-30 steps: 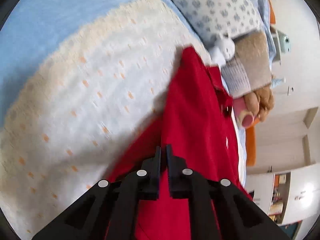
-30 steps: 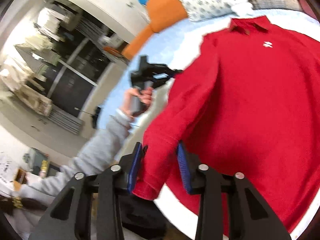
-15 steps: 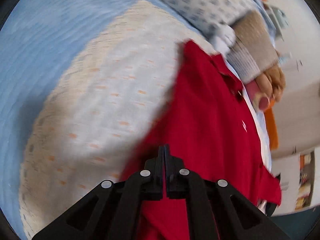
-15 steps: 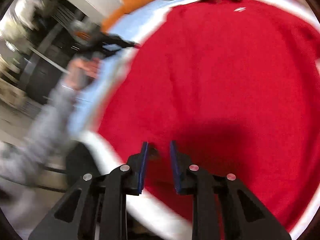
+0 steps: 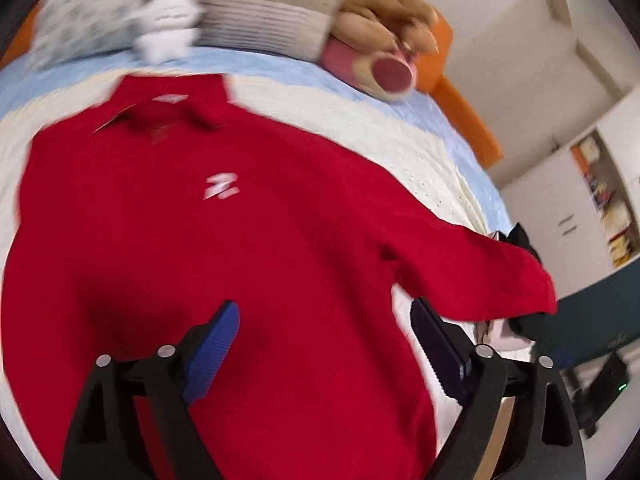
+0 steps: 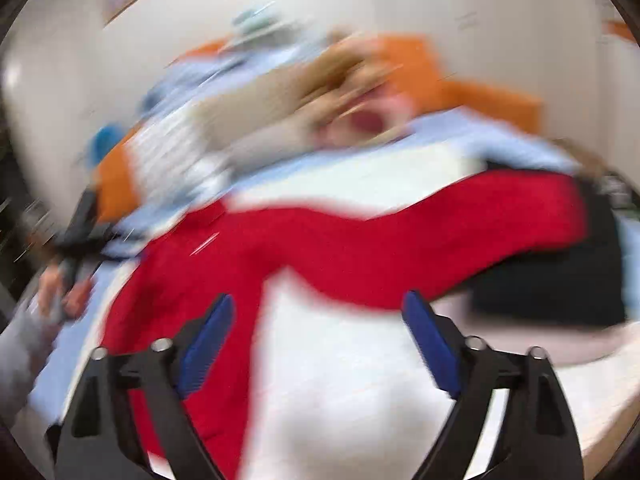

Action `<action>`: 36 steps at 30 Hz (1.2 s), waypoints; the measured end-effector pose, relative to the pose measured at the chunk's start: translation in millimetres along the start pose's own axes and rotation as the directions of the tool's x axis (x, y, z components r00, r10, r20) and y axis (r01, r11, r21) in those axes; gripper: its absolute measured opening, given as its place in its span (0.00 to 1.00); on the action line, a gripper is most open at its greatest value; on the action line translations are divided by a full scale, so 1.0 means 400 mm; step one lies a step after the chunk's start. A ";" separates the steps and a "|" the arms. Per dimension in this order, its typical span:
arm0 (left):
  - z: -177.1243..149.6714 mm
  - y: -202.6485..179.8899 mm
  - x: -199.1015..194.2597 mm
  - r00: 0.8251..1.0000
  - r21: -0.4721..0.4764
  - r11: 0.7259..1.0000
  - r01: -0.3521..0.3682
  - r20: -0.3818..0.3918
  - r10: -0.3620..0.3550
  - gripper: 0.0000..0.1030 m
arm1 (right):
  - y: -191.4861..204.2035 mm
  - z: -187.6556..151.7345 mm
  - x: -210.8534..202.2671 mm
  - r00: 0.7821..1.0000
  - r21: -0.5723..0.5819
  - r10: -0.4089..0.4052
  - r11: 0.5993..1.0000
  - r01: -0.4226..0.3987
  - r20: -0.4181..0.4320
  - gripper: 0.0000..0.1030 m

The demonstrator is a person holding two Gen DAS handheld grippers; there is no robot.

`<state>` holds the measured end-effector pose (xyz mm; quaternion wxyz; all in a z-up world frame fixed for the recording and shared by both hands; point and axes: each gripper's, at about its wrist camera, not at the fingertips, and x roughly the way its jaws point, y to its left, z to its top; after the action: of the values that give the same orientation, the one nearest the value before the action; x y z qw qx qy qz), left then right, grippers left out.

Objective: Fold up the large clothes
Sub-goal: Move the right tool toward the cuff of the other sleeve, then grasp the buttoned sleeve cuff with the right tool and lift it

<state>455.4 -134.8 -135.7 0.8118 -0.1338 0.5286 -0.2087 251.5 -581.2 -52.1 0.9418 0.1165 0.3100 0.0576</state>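
A red long-sleeved polo shirt [image 5: 224, 240] with a small white chest logo lies front up on a cream bedspread [image 5: 380, 128], collar toward the pillows. Its right-hand sleeve [image 5: 480, 268] stretches out to the bed's edge. My left gripper [image 5: 324, 340] hovers above the shirt's lower body, jaws opening wide, nothing between the pads. In the blurred right wrist view the same shirt [image 6: 320, 256] shows with one sleeve [image 6: 500, 216] reaching right. My right gripper [image 6: 320, 332] is over the cream cover under that sleeve, jaws opening, holding nothing. A hand with the other gripper [image 6: 76, 236] shows at left.
Pillows, a white plush [image 5: 168, 24], a brown teddy [image 5: 384, 12] and a pink plush [image 5: 380, 68] crowd the head of the bed. A dark garment [image 6: 560, 280] lies under the sleeve end at the right edge. An orange bed frame [image 5: 464, 108], white cupboards and shelves stand beyond.
Both grippers were shut on red cloth and now stand wide open with nothing in them. Both swung fast: the left now looks over the shirt's front, the right toward the outstretched sleeve.
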 end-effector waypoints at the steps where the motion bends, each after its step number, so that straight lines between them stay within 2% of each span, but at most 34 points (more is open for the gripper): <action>1: 0.028 -0.030 0.030 1.000 0.011 1.000 -0.019 -0.009 0.020 0.88 | -0.057 0.035 -0.011 0.998 0.030 -0.051 0.998 0.050 0.035 0.89; 2: 0.068 -0.072 0.078 0.999 0.019 0.999 -0.040 -0.028 0.040 0.88 | -0.127 0.072 -0.017 0.992 0.065 -0.105 0.993 0.101 0.064 0.90; 4: 0.102 -0.113 0.129 0.996 0.028 0.997 -0.070 -0.050 0.071 0.88 | -0.208 0.121 -0.004 0.982 0.104 -0.180 0.980 0.172 0.065 0.90; 7: 0.149 -0.167 0.209 0.991 0.053 0.991 -0.119 -0.056 0.122 0.88 | -0.319 0.167 0.073 0.964 0.116 -0.266 0.957 0.265 -0.007 0.89; 11: 0.161 -0.212 0.289 0.986 0.077 0.988 -0.134 -0.088 0.140 0.88 | -0.369 0.177 0.164 0.942 0.099 -0.322 0.938 0.331 -0.093 0.88; 12: 0.161 -0.215 0.309 0.984 0.078 0.987 -0.141 -0.100 0.148 0.88 | -0.382 0.177 0.164 0.942 0.097 -0.316 0.940 0.327 -0.109 0.83; 13: 0.161 -0.217 0.328 0.982 0.073 0.987 -0.145 -0.108 0.152 0.88 | -0.395 0.169 0.176 0.950 0.103 -0.281 0.950 0.296 -0.134 0.57; 14: 0.163 -0.212 0.350 0.982 0.056 0.989 -0.136 -0.126 0.142 0.88 | -0.396 0.157 0.193 0.965 0.128 -0.202 0.966 0.224 -0.166 0.29; 15: 0.167 -0.210 0.366 0.982 0.038 0.991 -0.125 -0.139 0.129 0.88 | -0.393 0.170 0.224 0.974 0.159 -0.136 0.973 0.166 -0.182 0.25; 17: 0.167 -0.199 0.391 0.982 -0.006 0.995 -0.099 -0.162 0.097 0.88 | -0.374 0.168 0.215 0.981 0.156 -0.105 0.979 0.130 -0.162 0.19; 18: 0.169 -0.195 0.399 0.982 -0.020 0.996 -0.091 -0.167 0.086 0.88 | -0.347 0.167 0.200 0.988 0.141 -0.066 0.986 0.086 -0.143 0.17; 19: 0.171 -0.191 0.402 0.983 -0.036 0.996 -0.083 -0.167 0.076 0.88 | -0.319 0.163 0.181 0.992 0.147 0.002 0.989 0.017 -0.125 0.15; 21: 0.179 -0.178 0.404 0.986 -0.066 0.996 -0.064 -0.157 0.053 0.88 | -0.267 0.158 0.146 0.984 0.165 0.150 0.977 -0.132 -0.098 0.12; 22: 0.186 -0.171 0.401 0.987 -0.081 0.995 -0.061 -0.150 0.048 0.88 | -0.225 0.156 0.126 0.971 0.154 0.224 0.966 -0.209 -0.087 0.08; 23: 0.192 -0.164 0.397 0.989 -0.097 0.993 -0.060 -0.143 0.046 0.88 | -0.166 0.150 0.098 0.939 0.132 0.334 0.937 -0.323 -0.077 0.02; 25: 0.206 -0.141 0.386 0.991 -0.147 0.988 -0.043 -0.129 0.024 0.88 | -0.060 0.146 0.049 0.875 0.081 0.478 0.877 -0.473 -0.074 0.02; 26: 0.213 -0.126 0.381 0.992 -0.177 0.984 -0.022 -0.126 -0.001 0.88 | -0.025 0.150 0.028 0.850 0.059 0.521 0.853 -0.518 -0.076 0.02; 28: 0.221 -0.101 0.371 0.992 -0.215 0.977 -0.008 -0.123 -0.019 0.88 | 0.099 0.140 -0.030 0.766 -0.019 0.634 0.769 -0.639 -0.111 0.02; 32: 0.232 -0.053 0.349 0.991 -0.239 0.970 0.046 -0.108 -0.074 0.88 | 0.298 0.099 -0.093 0.667 -0.131 0.719 0.655 -0.744 -0.198 0.02; 35: 0.232 0.003 0.334 0.988 -0.286 0.953 0.105 -0.082 -0.134 0.88 | 0.401 0.041 -0.092 0.585 -0.130 0.759 0.574 -0.808 -0.285 0.02; 36: 0.230 0.019 0.331 0.986 -0.301 0.946 0.120 -0.075 -0.149 0.88 | 0.426 0.024 -0.092 0.568 -0.129 0.764 0.558 -0.820 -0.307 0.02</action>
<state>588.1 -192.2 -208.0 0.7401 -0.2791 0.5821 -0.1885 221.7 -424.8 19.9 0.7803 0.1138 0.3136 0.5289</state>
